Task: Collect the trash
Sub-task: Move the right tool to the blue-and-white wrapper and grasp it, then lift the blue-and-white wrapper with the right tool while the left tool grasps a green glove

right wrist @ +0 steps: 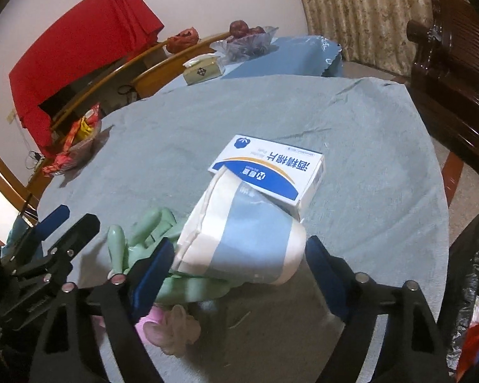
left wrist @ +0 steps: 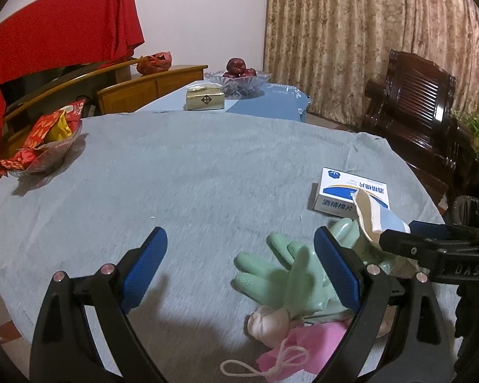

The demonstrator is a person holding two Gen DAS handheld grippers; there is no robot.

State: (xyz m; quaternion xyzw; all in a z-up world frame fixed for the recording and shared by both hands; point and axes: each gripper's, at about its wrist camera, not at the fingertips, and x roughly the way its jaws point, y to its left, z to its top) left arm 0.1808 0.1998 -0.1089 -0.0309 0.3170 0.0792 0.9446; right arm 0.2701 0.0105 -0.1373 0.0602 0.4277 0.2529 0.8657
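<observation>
The left hand-held gripper point(left wrist: 241, 274) hangs with its blue pads wide apart over the grey-clothed worktop point(left wrist: 188, 172). A green rubber glove point(left wrist: 290, 274) lies at its right finger, a pink cloth point(left wrist: 309, 341) just below. Ahead to the right, a white-and-blue box point(left wrist: 338, 191) sits behind the other hand-held gripper point(left wrist: 408, 239), which is at a paper cup point(left wrist: 376, 215).

Table point(left wrist: 191, 159) layout: box point(right wrist: 271, 169) toward the right side, paper cup point(right wrist: 239, 239) on its side, its rim end touching the box's near edge. Gloves point(left wrist: 290, 274) lie left of the cup (partly under it). Snack bowl point(left wrist: 48, 150) at far-left edge. Behind the table: tissue box point(left wrist: 205, 99), fruit bowl point(left wrist: 238, 79) just right of it. Armchair point(left wrist: 421, 102) right of table.
</observation>
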